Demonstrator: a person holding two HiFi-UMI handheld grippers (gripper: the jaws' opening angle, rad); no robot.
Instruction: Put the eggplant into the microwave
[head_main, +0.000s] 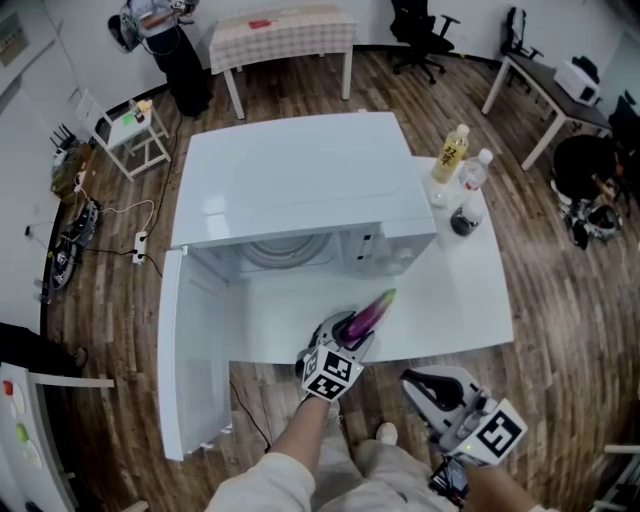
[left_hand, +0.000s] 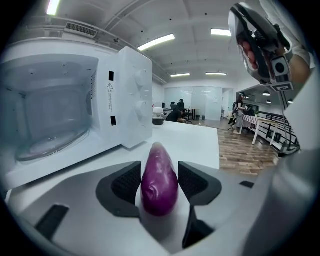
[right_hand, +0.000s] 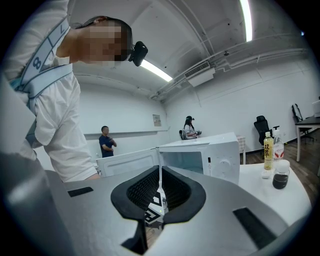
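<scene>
Between my left tongs (left_hand: 160, 171), pinched at one end, the smooth purple eggplant (left_hand: 159, 187) overhangs and could slip; right tongs (right_hand: 159, 187) pressed together.

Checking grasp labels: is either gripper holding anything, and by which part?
The left gripper holds the eggplant by its thick purple end, a pad on each side; the stem end sticks out ahead. The right gripper is shut and empty.

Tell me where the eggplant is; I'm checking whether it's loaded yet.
In the head view the eggplant is just below centre, gripped in the left tongs over the white table, in front of the open microwave, not inside it.
</scene>
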